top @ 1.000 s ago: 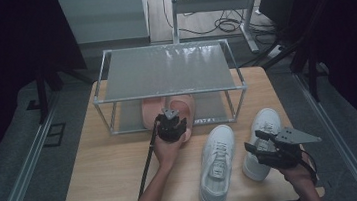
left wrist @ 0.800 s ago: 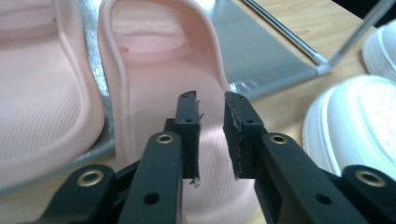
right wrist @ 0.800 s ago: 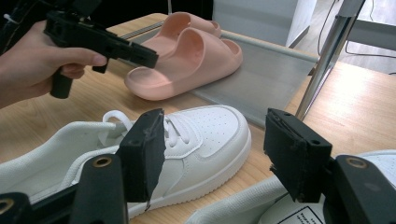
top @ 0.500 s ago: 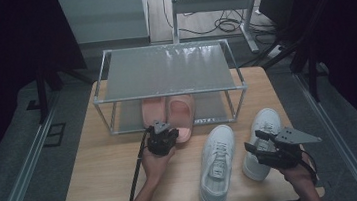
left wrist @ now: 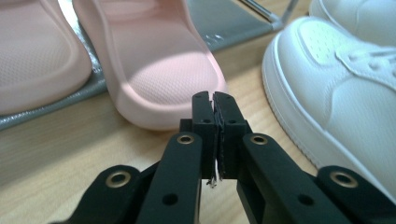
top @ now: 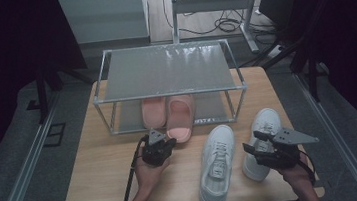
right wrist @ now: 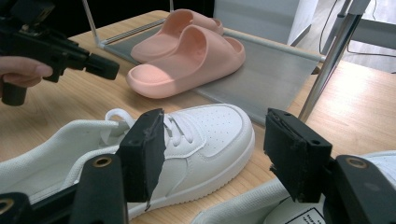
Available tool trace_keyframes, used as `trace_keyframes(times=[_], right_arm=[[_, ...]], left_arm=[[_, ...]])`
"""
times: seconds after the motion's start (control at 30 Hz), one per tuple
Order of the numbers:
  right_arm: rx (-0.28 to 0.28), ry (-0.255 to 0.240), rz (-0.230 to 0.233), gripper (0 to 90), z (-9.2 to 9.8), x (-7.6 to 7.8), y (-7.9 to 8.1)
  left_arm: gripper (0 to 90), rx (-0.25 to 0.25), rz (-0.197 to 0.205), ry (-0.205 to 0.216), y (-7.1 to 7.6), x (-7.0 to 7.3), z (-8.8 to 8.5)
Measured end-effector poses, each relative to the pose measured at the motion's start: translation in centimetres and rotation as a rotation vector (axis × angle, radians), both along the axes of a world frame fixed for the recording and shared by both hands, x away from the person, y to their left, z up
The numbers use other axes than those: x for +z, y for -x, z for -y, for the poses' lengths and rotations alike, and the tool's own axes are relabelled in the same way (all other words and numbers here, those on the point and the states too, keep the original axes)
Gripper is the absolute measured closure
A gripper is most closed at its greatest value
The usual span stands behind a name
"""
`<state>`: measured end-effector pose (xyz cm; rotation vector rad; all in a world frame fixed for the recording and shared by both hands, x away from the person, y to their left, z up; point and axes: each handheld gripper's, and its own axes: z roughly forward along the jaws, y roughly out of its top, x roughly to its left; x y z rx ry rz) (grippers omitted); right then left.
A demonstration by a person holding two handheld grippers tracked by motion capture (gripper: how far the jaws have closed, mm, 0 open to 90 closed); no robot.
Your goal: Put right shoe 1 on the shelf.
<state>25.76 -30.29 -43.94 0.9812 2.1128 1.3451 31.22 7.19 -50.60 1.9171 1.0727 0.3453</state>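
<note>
Two white sneakers (top: 219,164) lie right of the pink slipper (top: 180,123).

**A lab recording bay**

A small wooden table (top: 100,189) stands alone on grey floor, hemmed by dark curtains (top: 6,58). Behind it, loose cables (top: 219,25) coil around a metal desk frame (top: 206,4). A metal rail (top: 23,172) runs alongside. On the table, a bare two-tier shoe rack (top: 168,71) serves as a staged prop.
</note>
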Motion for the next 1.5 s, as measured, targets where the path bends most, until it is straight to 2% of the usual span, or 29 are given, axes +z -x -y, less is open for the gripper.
trace_keyframes(times=[0.17,0.63,0.8,0.97,1.1,1.3,1.5], right_arm=[[0.001,0.0,0.001,38.9,0.0,0.0,0.0],[0.002,-0.004,0.007,38.9,0.2,0.2,0.1],[0.001,-0.005,0.006,38.9,0.2,0.1,0.0],[0.004,-0.003,0.004,38.9,0.1,0.1,0.0],[0.007,-0.001,0.003,38.9,0.1,0.1,0.1],[0.0,-0.004,0.005,38.9,0.2,0.2,0.0],[0.005,0.0,0.012,38.8,0.0,0.4,0.2]], left_arm=[[90.0,-0.031,-0.015,-0.032,0.4,-0.6,0.2],[90.0,-0.047,-0.024,-0.045,0.8,-0.9,0.4],[90.0,-0.034,-0.033,-0.057,0.2,-1.3,0.7],[90.0,-0.047,-0.025,-0.085,-0.7,-1.5,2.0],[90.0,-0.051,-0.039,-0.088,-1.7,-1.8,2.6],[90.0,-0.058,-0.039,-0.108,-2.5,-1.7,3.3],[90.0,-0.049,-0.042,-0.111,-3.4,-1.7,3.9]])
